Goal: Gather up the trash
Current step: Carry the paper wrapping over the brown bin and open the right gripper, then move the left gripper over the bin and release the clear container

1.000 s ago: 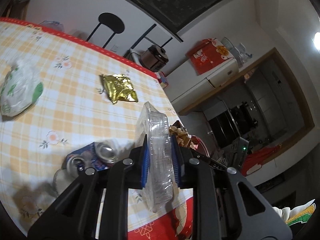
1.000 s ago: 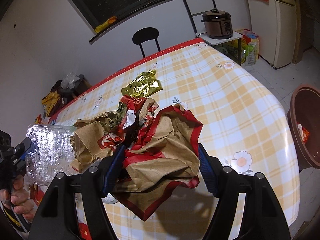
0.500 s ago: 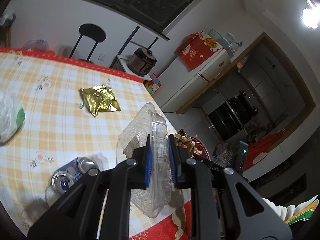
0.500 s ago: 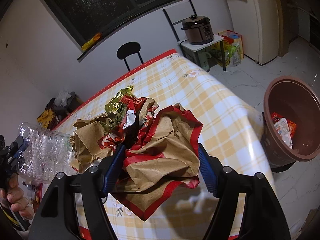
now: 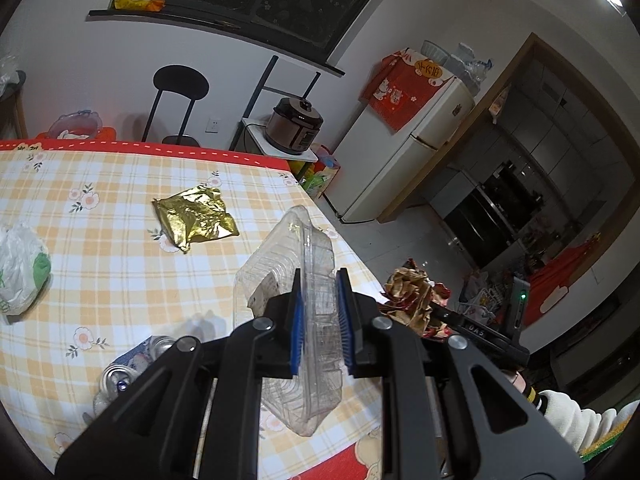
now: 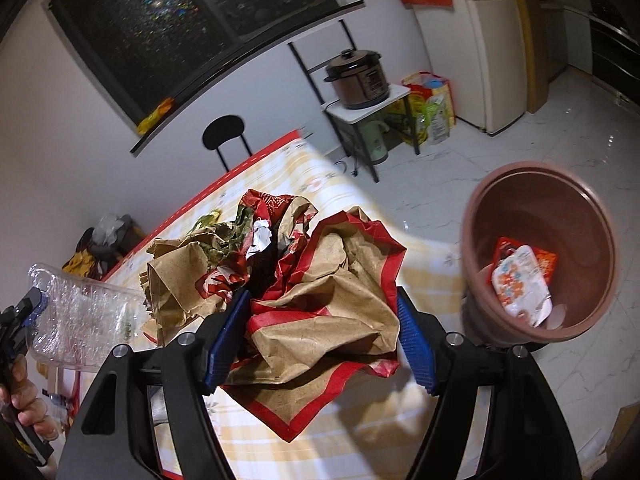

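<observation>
My left gripper (image 5: 320, 300) is shut on a clear plastic clamshell tray (image 5: 292, 248), lifted above the yellow checked tablecloth (image 5: 100, 264). The same tray (image 6: 76, 320) shows at the left of the right wrist view. My right gripper (image 6: 320, 320) is shut on a big crumpled wad of brown and red paper (image 6: 316, 284), held over the table's right edge. That wad (image 5: 412, 296) also appears to the right in the left wrist view. A brown round bin (image 6: 540, 256) stands on the floor to the right with wrappers inside.
On the table lie a gold foil bag (image 5: 194, 218), a white and green plastic bag (image 5: 20, 268) and crushed cans (image 5: 120, 372). Beyond it stand a black chair (image 5: 180, 80), a rice cooker (image 6: 356, 80) on a small shelf, and a white fridge (image 6: 496, 40).
Both grippers have swung right with their loads. The brown bin has come fully into the right wrist view. The clear tray has risen off the table near the cans.
</observation>
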A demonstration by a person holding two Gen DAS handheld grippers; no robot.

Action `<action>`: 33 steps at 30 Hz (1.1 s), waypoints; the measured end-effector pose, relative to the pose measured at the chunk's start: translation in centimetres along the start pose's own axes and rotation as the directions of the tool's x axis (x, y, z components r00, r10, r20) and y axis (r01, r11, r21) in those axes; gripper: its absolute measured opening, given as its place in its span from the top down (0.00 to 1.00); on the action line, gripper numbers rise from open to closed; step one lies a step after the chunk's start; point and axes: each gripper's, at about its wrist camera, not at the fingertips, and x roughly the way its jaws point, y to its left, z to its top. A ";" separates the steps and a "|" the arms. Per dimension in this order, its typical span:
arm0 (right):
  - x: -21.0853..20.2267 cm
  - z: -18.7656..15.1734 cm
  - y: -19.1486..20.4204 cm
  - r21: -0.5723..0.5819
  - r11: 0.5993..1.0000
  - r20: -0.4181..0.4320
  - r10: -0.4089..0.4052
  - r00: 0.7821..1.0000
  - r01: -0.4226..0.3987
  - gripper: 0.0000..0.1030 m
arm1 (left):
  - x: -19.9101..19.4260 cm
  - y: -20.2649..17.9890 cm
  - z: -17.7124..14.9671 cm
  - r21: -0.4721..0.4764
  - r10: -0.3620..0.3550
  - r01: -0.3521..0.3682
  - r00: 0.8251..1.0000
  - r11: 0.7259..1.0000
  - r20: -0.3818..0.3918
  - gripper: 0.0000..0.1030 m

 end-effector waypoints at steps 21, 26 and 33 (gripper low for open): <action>-0.2 5.5 -21.0 0.154 0.945 -0.029 -0.289 0.957 0.290 0.28 | 13.9 -12.0 1.3 0.060 -0.102 0.108 0.990 0.992 -0.102 0.82; -0.4 5.9 -22.8 0.174 0.938 -0.029 -0.301 0.953 0.301 0.16 | 17.6 -15.2 1.6 0.079 -0.155 0.168 0.977 0.983 -0.148 0.82; -3.4 5.9 -23.4 0.189 0.939 0.018 -0.295 0.955 0.286 0.11 | 23.6 -21.0 1.5 0.090 -0.283 0.310 0.931 0.947 -0.230 0.82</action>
